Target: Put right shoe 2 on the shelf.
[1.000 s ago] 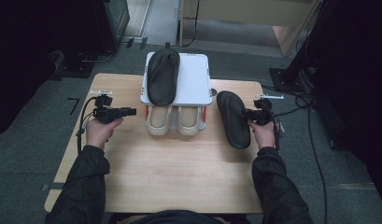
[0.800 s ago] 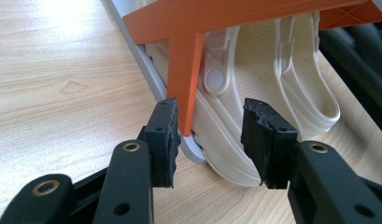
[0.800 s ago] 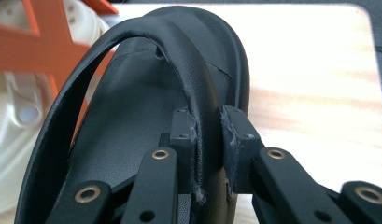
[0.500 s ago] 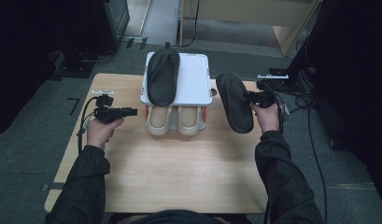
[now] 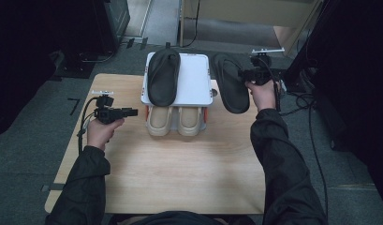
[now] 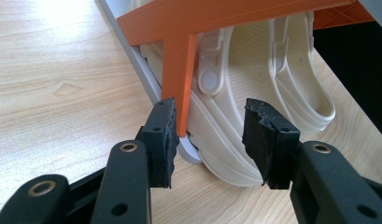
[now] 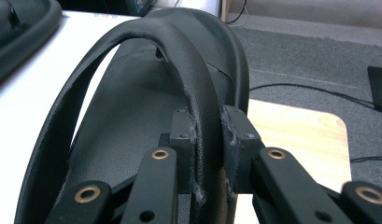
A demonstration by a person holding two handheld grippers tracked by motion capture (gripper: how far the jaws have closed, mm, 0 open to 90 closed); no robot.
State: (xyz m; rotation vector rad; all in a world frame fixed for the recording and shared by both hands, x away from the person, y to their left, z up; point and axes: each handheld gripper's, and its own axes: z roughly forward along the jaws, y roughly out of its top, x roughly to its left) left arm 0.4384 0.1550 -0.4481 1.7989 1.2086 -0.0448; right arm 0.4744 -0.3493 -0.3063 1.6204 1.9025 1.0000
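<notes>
The strap of a black sandal (image 7: 132, 116) is pinched between the jaws of the right gripper (image 7: 208, 135), and the sandal is held up past the desk's far right corner, just beside the white rack (image 5: 194, 79). The left gripper (image 6: 209, 137) has just been opening; its jaws stand apart around the heel of a cream clog (image 6: 254, 93), one pad against the rack's orange leg (image 6: 179, 74), near the desk's left edge. Bare desk (image 5: 180, 168) is left toward the near edge.
</notes>
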